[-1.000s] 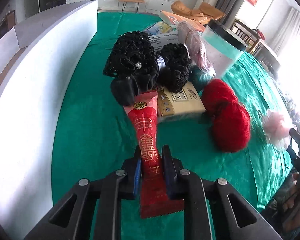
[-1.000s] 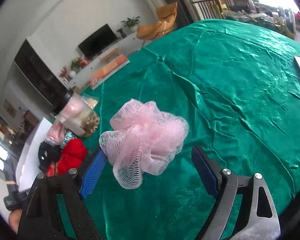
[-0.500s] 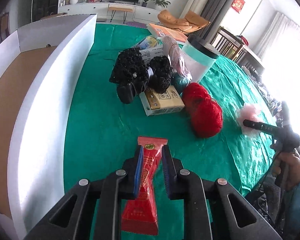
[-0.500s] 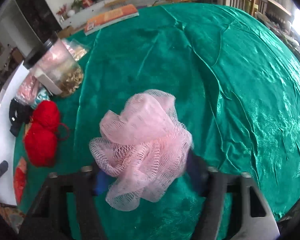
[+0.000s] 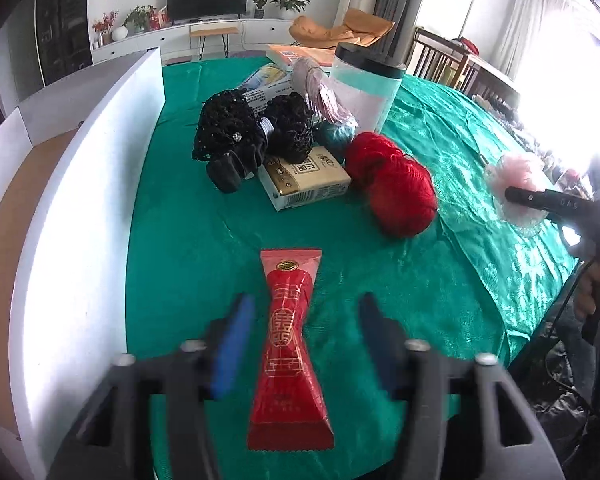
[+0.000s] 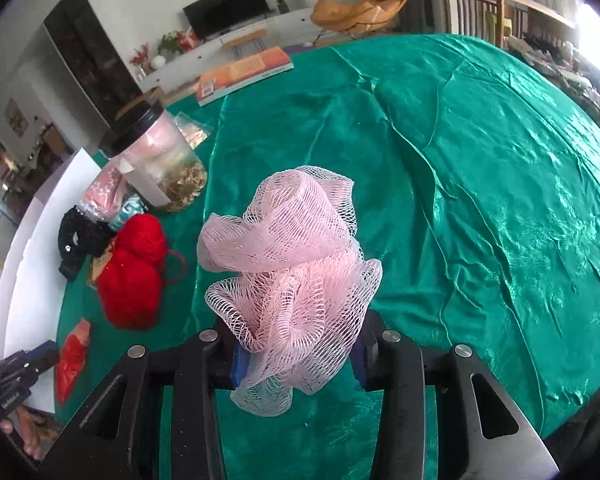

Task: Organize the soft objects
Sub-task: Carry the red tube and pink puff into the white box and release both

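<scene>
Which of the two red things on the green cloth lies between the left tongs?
The flat red packet, between the opening left tongs, untouched; the round red yarn lies farther away.

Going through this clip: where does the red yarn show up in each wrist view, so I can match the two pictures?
Left wrist view: the red yarn lies right of centre on the green cloth, just right of the boxed pack.
Right wrist view: the red yarn sits at the left, below the black-lidded jar.
Shared landmark: that jar, standing behind the yarn in both views.
</scene>
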`<state>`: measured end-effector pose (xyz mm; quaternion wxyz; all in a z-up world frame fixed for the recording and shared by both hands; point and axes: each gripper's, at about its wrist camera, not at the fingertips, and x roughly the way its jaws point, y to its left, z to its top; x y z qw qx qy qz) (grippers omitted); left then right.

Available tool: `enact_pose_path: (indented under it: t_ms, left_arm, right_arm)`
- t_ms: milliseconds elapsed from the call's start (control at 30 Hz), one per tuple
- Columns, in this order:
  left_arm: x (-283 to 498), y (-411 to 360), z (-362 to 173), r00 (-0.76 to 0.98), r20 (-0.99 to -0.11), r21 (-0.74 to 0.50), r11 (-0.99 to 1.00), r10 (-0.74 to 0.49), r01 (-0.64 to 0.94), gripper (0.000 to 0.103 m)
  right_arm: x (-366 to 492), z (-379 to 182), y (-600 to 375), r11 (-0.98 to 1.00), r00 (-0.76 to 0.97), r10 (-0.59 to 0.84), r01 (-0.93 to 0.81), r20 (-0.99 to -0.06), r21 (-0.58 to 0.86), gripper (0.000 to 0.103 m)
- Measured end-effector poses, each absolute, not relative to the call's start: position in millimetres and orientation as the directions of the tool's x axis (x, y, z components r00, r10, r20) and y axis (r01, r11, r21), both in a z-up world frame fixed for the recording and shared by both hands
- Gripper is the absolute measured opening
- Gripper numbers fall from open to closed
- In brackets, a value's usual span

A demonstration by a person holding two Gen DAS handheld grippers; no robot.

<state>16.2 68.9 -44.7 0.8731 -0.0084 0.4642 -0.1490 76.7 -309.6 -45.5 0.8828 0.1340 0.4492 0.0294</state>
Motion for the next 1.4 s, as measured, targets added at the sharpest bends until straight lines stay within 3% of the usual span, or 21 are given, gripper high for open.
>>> enact_pose_path:
  t_ms: [33, 200, 300, 367, 433, 467, 667, 733, 833, 1000, 1033, 1100, 1133, 1167, 1267, 1400]
  left_arm:
    - [14, 68, -44, 0.541, -0.799, -0.146, 0.956, -0.265, 0.253, 0.089]
    - [18, 54, -53, 0.531, -0.824, -0.05, 0.959, -0.198, 0.28, 0.085]
    - [25, 46, -69, 0.494, -0.858, 0.005, 0.958, -0.143, 0.287, 0.066]
    - [29, 43, -81, 0.447, -0.887, 0.019, 0.956, -0.119, 0.291, 0.033]
    - [28, 43, -80, 0.465, -0.877, 0.029, 0.954, -0.119, 0.299, 0.017]
    - [27, 44, -78, 0.472, -0.871, 0.02, 0.952, -0.134, 0.306, 0.014]
    - [17, 82, -26, 0.553, -0.758, -0.238, 0.936, -0.345, 0.258, 0.013]
    - [15, 105, -1, 0.595, -0.718, -0.278, 0.932, -0.362, 0.231, 0.013]
    - [8, 147, 33, 0.667, -0.676, -0.271, 0.947, -0.313, 0.17, 0.013]
    - [-9, 231, 57, 0.729, -0.681, -0.148, 0.988, -0.065, -0.05, 0.014]
    - [-11, 245, 55, 0.722, -0.691, -0.11, 0.987, 0.006, -0.114, 0.016]
    - [-15, 271, 50, 0.688, -0.711, -0.038, 0.969, 0.145, -0.244, 0.034]
    - [-18, 283, 47, 0.678, -0.714, -0.034, 0.958, 0.176, -0.284, 0.069]
    - [-25, 293, 44, 0.679, -0.709, -0.052, 0.946, 0.191, -0.321, 0.098]
    - [-37, 307, 44, 0.704, -0.68, -0.121, 0.914, 0.207, -0.386, 0.103]
    - [-34, 287, 47, 0.74, -0.663, -0.168, 0.94, 0.114, -0.296, 0.103]
  right_arm:
    - [76, -46, -311, 0.96, 0.597, 0.175, 0.073, -0.783, 0.27, 0.043]
    - [71, -42, -315, 0.952, 0.613, 0.186, 0.08, -0.768, 0.295, 0.044]
    - [70, -39, -317, 0.952, 0.618, 0.186, 0.079, -0.764, 0.296, 0.044]
    - [69, -36, -318, 0.953, 0.62, 0.18, 0.082, -0.764, 0.292, 0.044]
    - [69, -33, -319, 0.954, 0.618, 0.18, 0.08, -0.765, 0.289, 0.044]
    - [69, -32, -319, 0.955, 0.618, 0.181, 0.076, -0.765, 0.288, 0.044]
    - [68, -1, -285, 0.96, 0.621, 0.243, -0.045, -0.745, 0.276, 0.044]
    - [70, 18, -256, 0.949, 0.621, 0.302, -0.125, -0.723, 0.289, 0.044]
    - [77, 52, -197, 0.907, 0.605, 0.421, -0.269, -0.676, 0.324, 0.044]
    - [95, 93, -73, 0.759, 0.473, 0.643, -0.498, -0.603, 0.419, 0.044]
    - [99, 95, -48, 0.724, 0.431, 0.679, -0.528, -0.594, 0.444, 0.044]
    - [109, 90, -2, 0.657, 0.338, 0.736, -0.565, -0.586, 0.5, 0.06]
    - [116, 82, 18, 0.616, 0.273, 0.766, -0.568, -0.582, 0.546, 0.085]
    - [123, 74, 33, 0.589, 0.213, 0.785, -0.55, -0.582, 0.592, 0.086]
    - [132, 58, 42, 0.585, 0.18, 0.791, -0.5, -0.585, 0.638, 0.086]
    - [125, 49, 0, 0.674, 0.317, 0.725, -0.51, -0.612, 0.534, 0.086]
